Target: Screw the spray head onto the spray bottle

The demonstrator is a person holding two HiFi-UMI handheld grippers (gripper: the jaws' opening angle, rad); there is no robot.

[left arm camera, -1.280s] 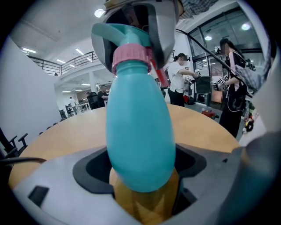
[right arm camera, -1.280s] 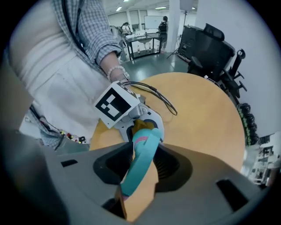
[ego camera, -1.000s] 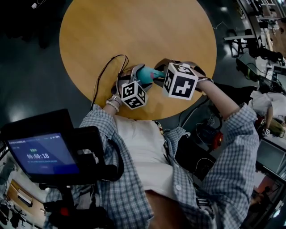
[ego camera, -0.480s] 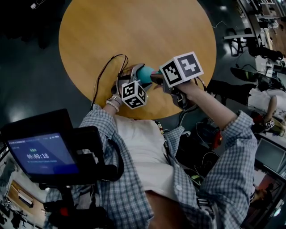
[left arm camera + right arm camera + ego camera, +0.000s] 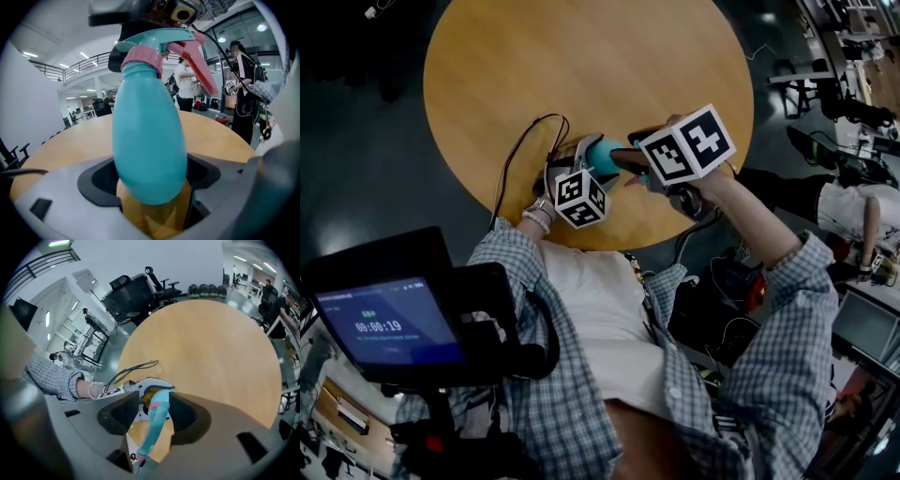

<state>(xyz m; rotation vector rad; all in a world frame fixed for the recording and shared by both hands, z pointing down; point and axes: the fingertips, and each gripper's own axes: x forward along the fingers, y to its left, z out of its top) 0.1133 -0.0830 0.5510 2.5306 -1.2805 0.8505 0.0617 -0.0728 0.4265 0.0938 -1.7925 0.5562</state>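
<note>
Round wooden table [image 5: 581, 56]: work is at about 5 o'clock from its centre, close to the near edge.

Left gripper [image 5: 150, 197]: jaws closed onto the lower body of the teal spray bottle [image 5: 147, 145], held clear of the tabletop.

Right gripper [image 5: 152, 416]: points steeply down from above the bottle. Jaws have just been opening and stand moderately apart. The spray head [image 5: 157, 420] lies between them, with a gap at either pad. Judged released, not gripped.

Bottle axis: in the left gripper view it runs 6 to 12 o'clock, neck uppermost. In the right gripper view the spray head's length lies between the pads at roughly 1 to 7 o'clock. The right hand is the nearer to the head. Any re-grip needs the pads squared to that line before the next turn.

Pink collar [image 5: 143, 58]: sits on the neck. Whether it is fully wound down cannot be told.

Pink trigger [image 5: 197, 65]: hangs toward 4 o'clock from the head.

View differences: only the left gripper view shows collar and trigger. Only the right gripper view shows the pad clearance. The head view hides the head behind the right gripper's marker cube [image 5: 686, 143].
</note>
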